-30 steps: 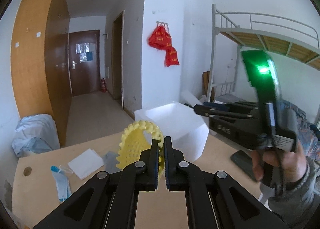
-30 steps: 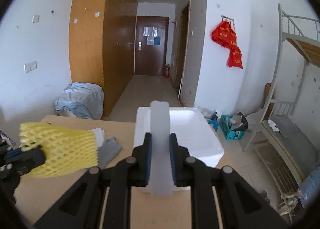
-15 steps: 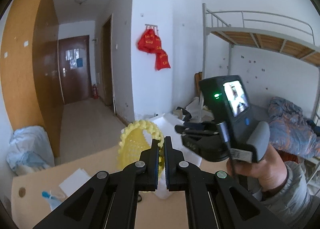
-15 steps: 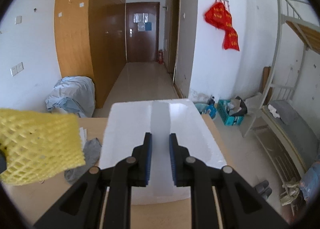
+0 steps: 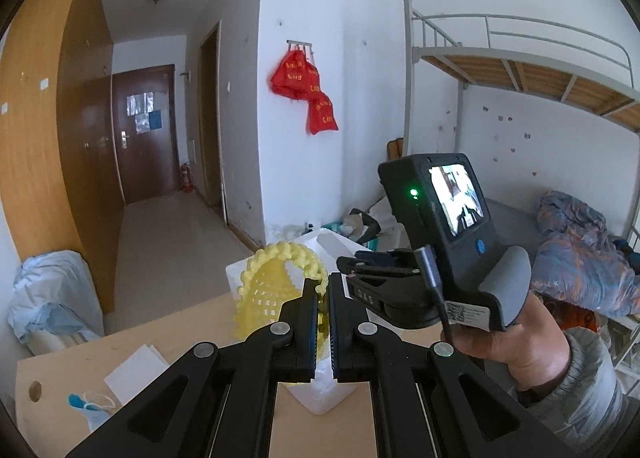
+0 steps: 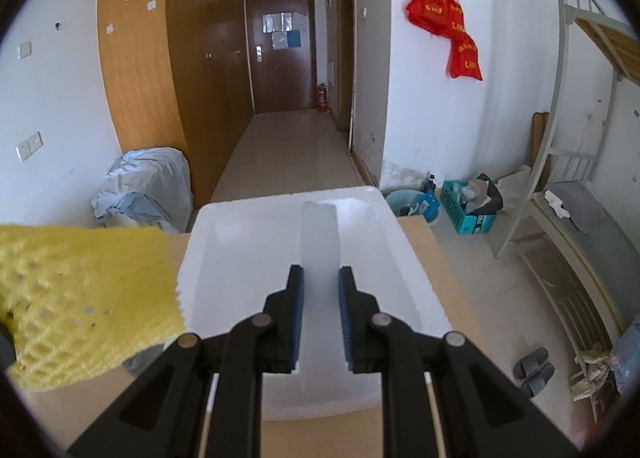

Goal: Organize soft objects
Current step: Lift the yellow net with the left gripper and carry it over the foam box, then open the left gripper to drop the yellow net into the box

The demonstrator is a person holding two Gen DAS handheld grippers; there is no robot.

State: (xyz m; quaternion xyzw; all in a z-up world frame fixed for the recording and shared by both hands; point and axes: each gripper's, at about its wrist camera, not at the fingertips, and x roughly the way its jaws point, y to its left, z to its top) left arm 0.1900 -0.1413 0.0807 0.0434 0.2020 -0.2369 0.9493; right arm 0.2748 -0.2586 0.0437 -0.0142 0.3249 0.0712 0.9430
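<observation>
Foam strip (image 6: 320,242), long axis toward 12 o'clock, sits clamped in the right gripper (image 6: 320,318) directly above the white foam box (image 6: 404,254); yellow net sleeve (image 6: 80,298), pinched by the left gripper (image 5: 323,322), hangs at 9 o'clock beside the box's rim.

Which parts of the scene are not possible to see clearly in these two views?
- Right wrist view: the yellow foam net hides the left gripper; its left end is cut off.
- Right wrist view: the white foam strip hides part of the foam box floor.
- Left wrist view: the right gripper fingers hide most of the strip.
</observation>
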